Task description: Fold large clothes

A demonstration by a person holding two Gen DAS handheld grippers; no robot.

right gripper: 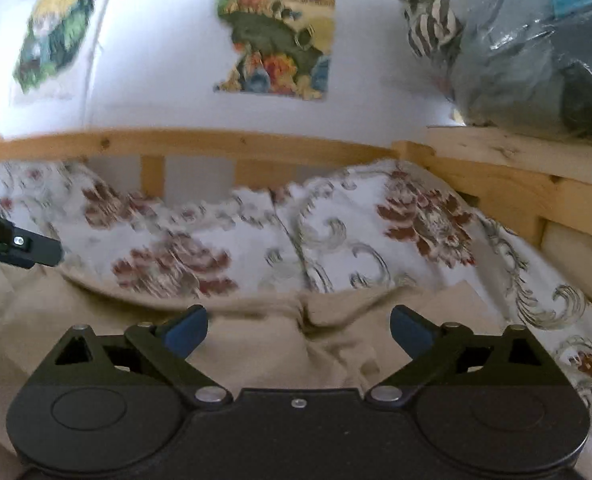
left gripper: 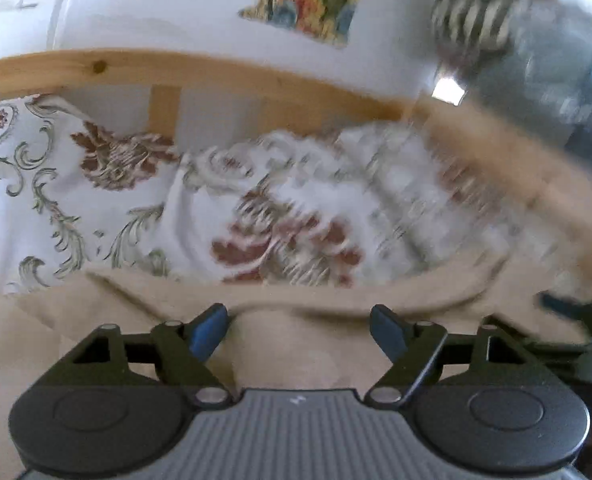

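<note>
A beige garment point(left gripper: 288, 344) lies spread on a bed with a floral cover point(left gripper: 96, 184). In the left wrist view my left gripper point(left gripper: 299, 320) hangs over the garment's far edge, jaws wide apart, with no cloth pinched between the blue pads point(left gripper: 208, 328). In the right wrist view my right gripper point(right gripper: 297, 330) is open just as wide above a creased fold of the same beige garment point(right gripper: 256, 344). A black part of the left gripper point(right gripper: 20, 246) shows at that view's left edge.
A pine bed rail point(right gripper: 216, 144) runs behind the floral cover point(right gripper: 335, 236), with a white wall and colourful pictures point(right gripper: 280, 28) above. Plastic-wrapped bundles point(right gripper: 535, 48) sit on a wooden ledge point(right gripper: 515, 152) at the right.
</note>
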